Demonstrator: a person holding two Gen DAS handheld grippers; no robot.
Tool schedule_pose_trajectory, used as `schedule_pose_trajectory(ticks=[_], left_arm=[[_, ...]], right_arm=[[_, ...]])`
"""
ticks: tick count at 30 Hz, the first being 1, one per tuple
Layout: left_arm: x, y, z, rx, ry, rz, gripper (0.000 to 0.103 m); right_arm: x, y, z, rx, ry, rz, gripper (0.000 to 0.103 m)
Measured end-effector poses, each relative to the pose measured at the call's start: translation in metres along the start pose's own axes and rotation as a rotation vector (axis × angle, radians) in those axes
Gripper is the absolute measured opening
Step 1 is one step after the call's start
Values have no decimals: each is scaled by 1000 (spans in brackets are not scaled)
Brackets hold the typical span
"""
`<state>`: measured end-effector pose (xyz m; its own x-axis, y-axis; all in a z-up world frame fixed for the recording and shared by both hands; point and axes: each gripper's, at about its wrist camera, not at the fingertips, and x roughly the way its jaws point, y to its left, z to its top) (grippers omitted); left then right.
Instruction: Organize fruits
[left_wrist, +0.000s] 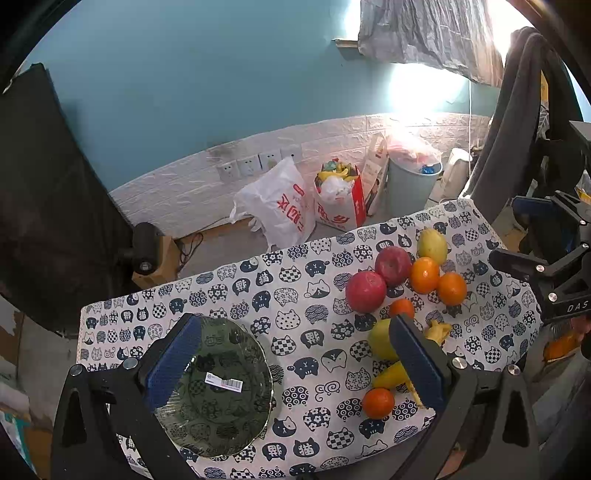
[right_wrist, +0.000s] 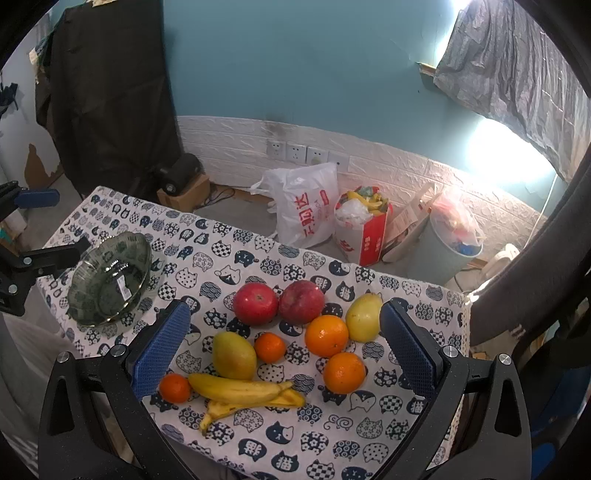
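Fruits are gathered in a loose cluster on the right half of a cat-print tablecloth (right_wrist: 229, 273), well apart from the green glass bowl (right_wrist: 109, 282) that is set near the cloth's left edge. Two red apples (right_wrist: 255, 303) are seen side by side at the far end of the cluster, with a yellow-green pear (right_wrist: 364, 314) to their right, its narrow end pointed away toward the wall. Two oranges (right_wrist: 326, 335) are placed just beside the pear. A mango (right_wrist: 233, 354) is laid with its long axis slanted, touching the banana (right_wrist: 240, 389), which is stretched left to right across the cloth, its peel partly split open at the right end. A small tangerine (right_wrist: 174, 387) is found at the banana's left tip, another (right_wrist: 270, 346) between mango and orange. Open cloth is left between bowl and fruit, and along the near edge. The left gripper (left_wrist: 295, 365) is held above the cloth with its jaws wide apart, one blue pad over the bowl; the right gripper (right_wrist: 284, 354) is likewise spread, its jaws framing the fruit without contact
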<state>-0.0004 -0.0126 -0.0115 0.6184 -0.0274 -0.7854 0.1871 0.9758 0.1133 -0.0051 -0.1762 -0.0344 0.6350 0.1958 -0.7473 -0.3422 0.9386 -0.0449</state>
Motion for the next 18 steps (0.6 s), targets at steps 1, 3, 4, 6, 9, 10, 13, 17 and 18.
schedule_pose_trajectory(ticks=[1,3,4,6,9,10,13,17,18], left_arm=[[0,0,0,0,0,0,102],[1,0,0,2,2,0,102],[1,0,1,1,1,-1,102],[1,-1,-1,4,1,0,102],[1,-1,1,2,2,-1,102],[1,-1,1,2,2,0,102],[1,-1,1,2,3,1,102],[2,-3,0,5,5,-2,102],[2,-3,0,5,5,-1,102]], right_arm=[[0,0,0,0,0,1,100],[0,0,0,1,0,-1,100],[0,0,0,2,1,-1,100],[0,-1,-1,2,1,-1,100],[0,-1,0,2,1,-1,100],[0,-1,0,2,1,0,100],[0,-1,0,2,2,-2,100],[-1,-2,-1,1,3,-1,100],[0,-2,0,1,2,-2,100]])
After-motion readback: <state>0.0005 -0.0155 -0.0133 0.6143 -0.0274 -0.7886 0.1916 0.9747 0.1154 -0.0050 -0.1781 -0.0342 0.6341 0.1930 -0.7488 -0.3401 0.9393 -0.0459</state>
